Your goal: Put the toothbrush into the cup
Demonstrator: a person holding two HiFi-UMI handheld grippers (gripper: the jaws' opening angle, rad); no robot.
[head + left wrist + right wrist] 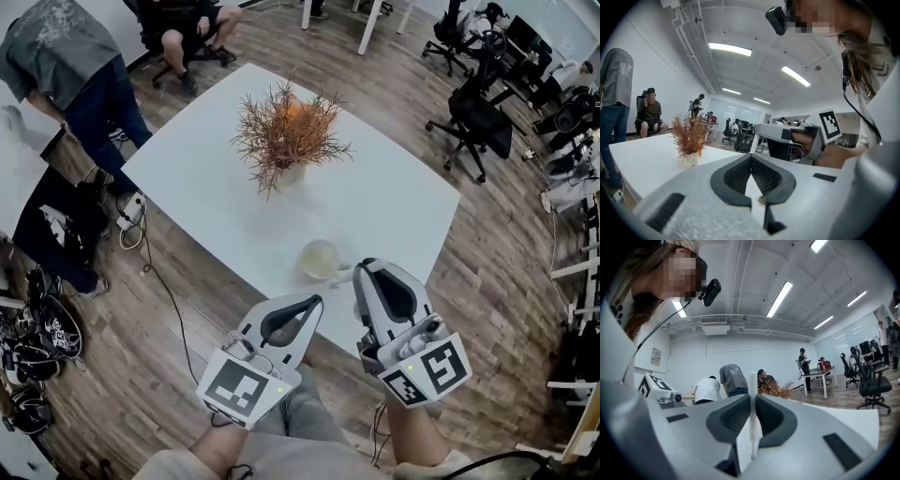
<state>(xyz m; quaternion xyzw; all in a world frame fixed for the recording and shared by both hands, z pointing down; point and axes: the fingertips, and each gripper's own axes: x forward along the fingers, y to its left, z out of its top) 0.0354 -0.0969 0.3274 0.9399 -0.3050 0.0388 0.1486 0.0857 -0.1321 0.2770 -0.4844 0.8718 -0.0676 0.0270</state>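
R gripper (753, 398) jaws pinching white toothbrush (752, 427), upright btwn pads (736, 416). L gripper (751, 159) jaws pressed together, empty. Cup (320, 260) on white table (394, 206), just ahead of R tips. Dried plant (286, 131) farther back.

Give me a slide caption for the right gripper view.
Right gripper clamping the white toothbrush between its jaws.

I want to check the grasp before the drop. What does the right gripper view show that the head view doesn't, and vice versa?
Only the right gripper view: the right gripper with its jaws clamped on the white toothbrush handle. Only the head view: the cup on the white table, close to the right gripper's tips. Both: the dried plant and the left gripper.
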